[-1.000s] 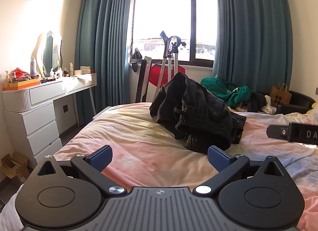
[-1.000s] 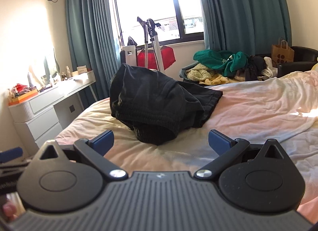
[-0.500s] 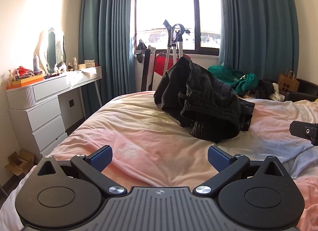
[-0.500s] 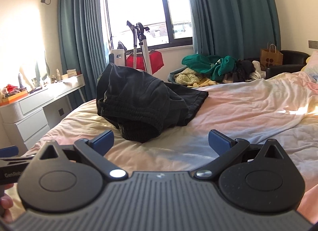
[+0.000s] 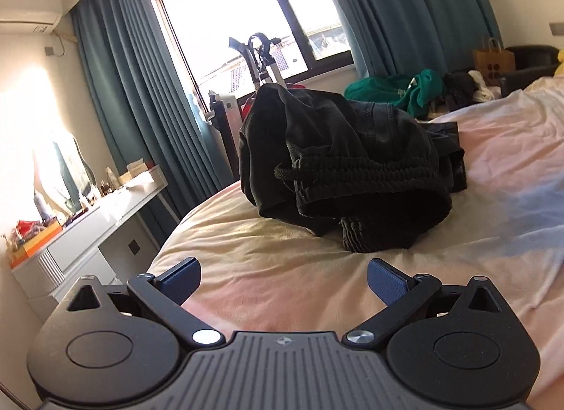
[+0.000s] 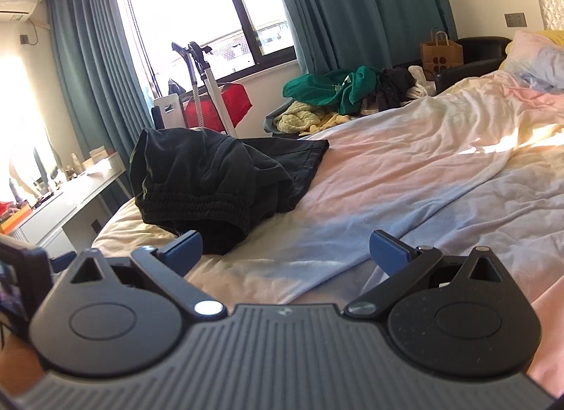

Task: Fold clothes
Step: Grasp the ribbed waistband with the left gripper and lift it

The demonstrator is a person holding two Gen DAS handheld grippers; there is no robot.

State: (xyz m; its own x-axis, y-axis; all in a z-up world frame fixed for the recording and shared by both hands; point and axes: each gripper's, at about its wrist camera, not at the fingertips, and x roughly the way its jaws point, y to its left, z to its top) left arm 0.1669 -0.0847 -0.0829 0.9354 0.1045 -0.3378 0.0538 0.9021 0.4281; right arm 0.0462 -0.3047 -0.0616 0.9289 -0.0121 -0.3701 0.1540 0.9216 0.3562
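Spreading across both views, the bed (image 5: 268, 255) (image 6: 405, 170) carries a rumpled sheet in pale pink, yellow and blue. Teal curtains (image 5: 134, 93) (image 6: 352, 5) flank a bright window (image 5: 246, 12) (image 6: 197, 12) behind it, and a white dresser (image 5: 88, 234) (image 6: 60, 212) stands along the left wall. Near the bed's far left corner lies the black garment (image 5: 352, 163) (image 6: 211, 177), heaped in a crumpled mound with its ribbed elastic waistband facing the cameras. Beyond the bed, a green top (image 5: 405, 89) (image 6: 331, 89) sits on a clothes pile beside a brown paper bag (image 5: 493, 57) (image 6: 440, 52). The left gripper (image 5: 283, 281) hovers low over the sheet, just short of the garment, its blue-padded fingers spread wide and holding nothing. The right gripper (image 6: 285, 251) hangs likewise wide and empty, with the garment ahead to its left; its left finger overlaps the mound's near edge in view, though contact cannot be told.
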